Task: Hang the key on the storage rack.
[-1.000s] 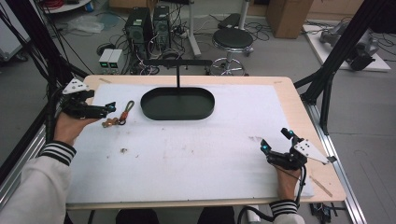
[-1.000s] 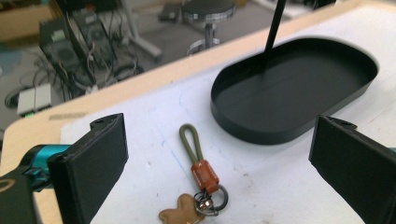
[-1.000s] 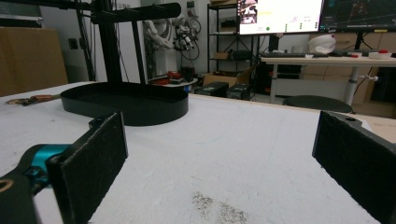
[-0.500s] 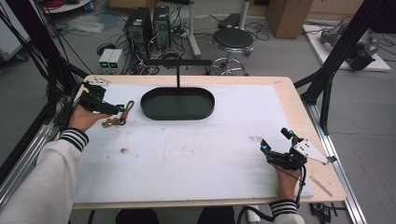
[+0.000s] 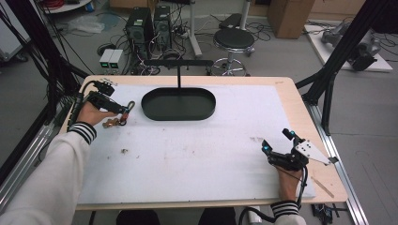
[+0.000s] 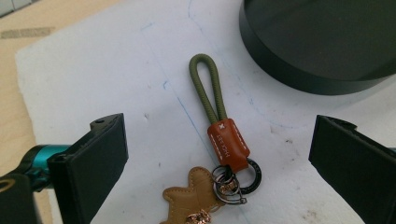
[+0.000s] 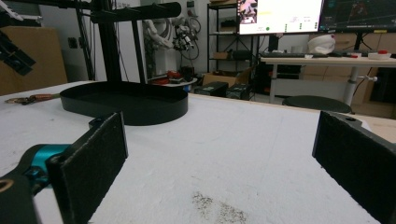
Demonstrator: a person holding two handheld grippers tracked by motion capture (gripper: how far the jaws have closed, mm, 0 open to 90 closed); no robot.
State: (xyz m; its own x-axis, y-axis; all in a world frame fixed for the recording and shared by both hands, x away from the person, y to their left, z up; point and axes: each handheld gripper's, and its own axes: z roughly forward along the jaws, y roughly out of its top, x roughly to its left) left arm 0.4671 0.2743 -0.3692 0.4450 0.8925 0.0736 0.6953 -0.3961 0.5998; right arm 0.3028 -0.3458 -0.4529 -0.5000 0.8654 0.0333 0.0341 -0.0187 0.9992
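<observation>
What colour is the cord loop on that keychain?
Olive green, joined to a brown leather tab; the keychain shows best in the left gripper view.

No legible text on anything.

The table [image 5: 281,93] carries a white mat [image 5: 225,140]; on the mat lie a black oval tray [image 5: 178,104] and a keychain [image 6: 219,154].

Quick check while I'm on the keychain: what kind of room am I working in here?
Probably a robotics or electronics lab. Desktop computer towers stand on the floor amid loose cables beyond the table, monitors run at a far desk, and a black frame rises beside the work surface.
</observation>
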